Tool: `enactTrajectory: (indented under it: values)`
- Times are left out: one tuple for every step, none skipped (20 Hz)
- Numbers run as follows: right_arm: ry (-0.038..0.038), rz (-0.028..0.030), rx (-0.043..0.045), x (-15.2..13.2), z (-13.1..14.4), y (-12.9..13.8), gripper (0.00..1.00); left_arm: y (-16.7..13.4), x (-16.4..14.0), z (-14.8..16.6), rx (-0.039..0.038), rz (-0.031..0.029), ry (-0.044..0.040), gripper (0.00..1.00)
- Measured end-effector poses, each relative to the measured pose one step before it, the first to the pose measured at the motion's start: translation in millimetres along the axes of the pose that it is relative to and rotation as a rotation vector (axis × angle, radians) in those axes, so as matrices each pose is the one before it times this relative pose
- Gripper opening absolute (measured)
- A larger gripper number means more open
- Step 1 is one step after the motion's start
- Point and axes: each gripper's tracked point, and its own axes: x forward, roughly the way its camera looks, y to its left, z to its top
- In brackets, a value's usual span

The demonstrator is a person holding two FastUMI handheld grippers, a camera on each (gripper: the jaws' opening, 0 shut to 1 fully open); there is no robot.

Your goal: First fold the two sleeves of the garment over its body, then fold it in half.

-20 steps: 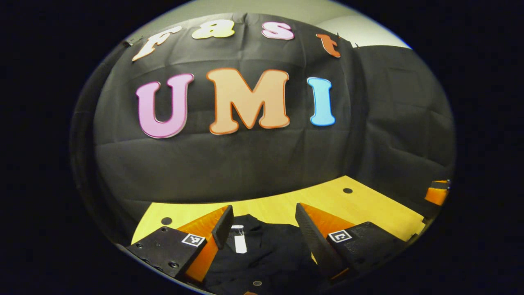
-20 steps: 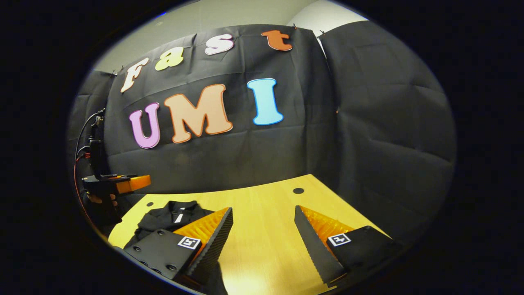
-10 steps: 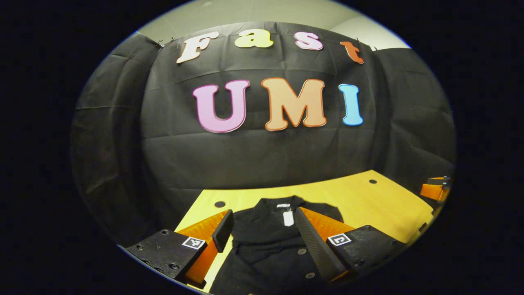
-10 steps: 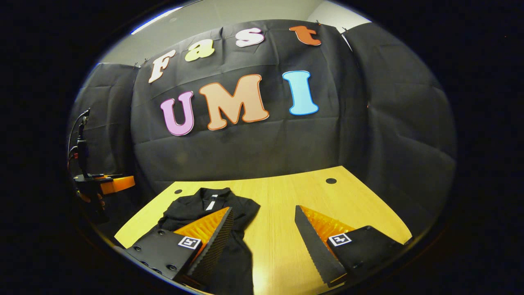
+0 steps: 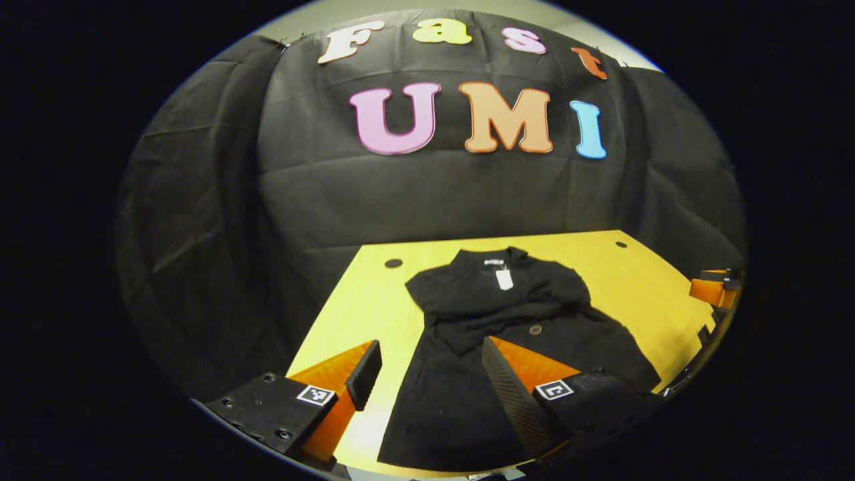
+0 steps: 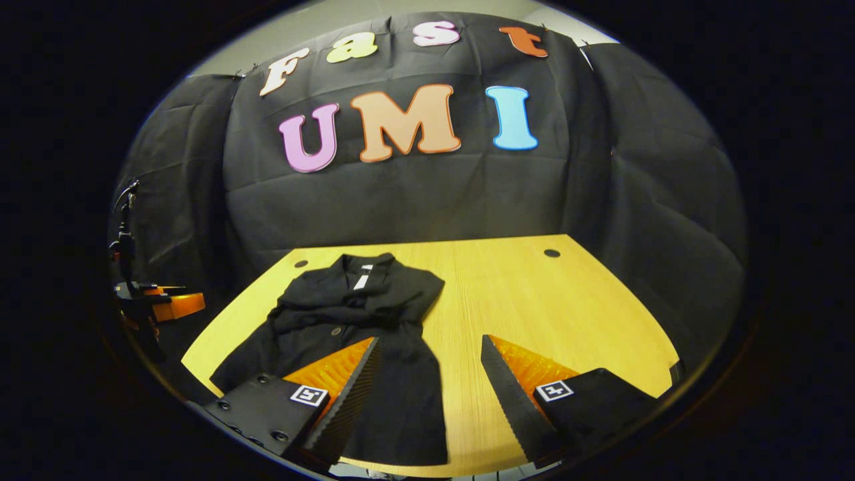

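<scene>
- The left gripper (image 5: 427, 381) hangs released above the hem, touching nothing.
- The right gripper (image 6: 427, 381) likewise gapes wide, empty.
- The black buttoned cloth garment (image 5: 494, 347) lies flat on the yellow wooden table (image 6: 534, 294), both sleeves folded across its chest, collar farthest.

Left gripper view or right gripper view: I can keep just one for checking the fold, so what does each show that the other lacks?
Left gripper view: the right hand-held gripper at the far right edge, beyond the table's corner, and the black garment lying straight ahead between this view's own open fingers.
Right gripper view: the left hand-held gripper at the left edge, a cable rising above it; bare table ahead between its open fingers, the garment off to the left.
Both: the garment on the table, collar farthest, white tag at the collar.
</scene>
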Motion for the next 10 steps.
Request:
enactTrajectory:
  values:
    - [0.02263,0.00125,-0.00415,0.43,-7.83,3.09,0.97,1.37,-0.56,-15.05,-0.00178,-0.00050,0.03359,0.93]
    - [0.01936,-0.00028,-0.00843,0.37,-8.53,1.73,0.97,3.32,-0.28,-12.17,0.00048,0.00299,0.02837,0.93]
    - [0.01725,-0.00391,-0.01076,0.24,-8.02,1.30,0.97,2.64,-1.09,-11.76,-0.00150,-0.00022,0.02581,0.94]
    - [0.01918,-0.00624,-0.01049,1.59,-6.84,0.45,0.92,1.70,0.11,-10.99,-0.00161,0.00000,0.02074,0.94]
    - [0.01687,-0.00936,-0.01021,1.55,-7.65,-0.23,0.97,2.34,0.78,-11.91,-0.00216,0.00087,0.01986,0.94]
    - [0.01848,-0.00825,-0.01010,2.16,-8.92,-0.56,0.97,2.20,0.95,-11.05,-0.00294,0.00171,0.02322,0.94]
    - [0.02478,-0.00781,-0.00948,2.47,-9.81,0.13,0.97,1.80,2.24,-11.48,-0.00437,0.00356,0.02471,0.94]
    - [0.02716,-0.00303,-0.00949,1.93,-12.08,0.49,0.97,2.34,1.41,-10.83,-0.00468,0.00351,0.02442,0.94]
    - [0.03548,-0.00291,-0.00741,2.86,-14.08,1.36,0.92,1.99,2.60,-10.33,-0.00289,0.00420,0.02728,0.95]
    - [0.03547,-0.00389,-0.00977,4.35,-12.28,1.19,0.97,1.60,-0.90,-10.98,-0.00033,0.00528,0.02597,0.94]
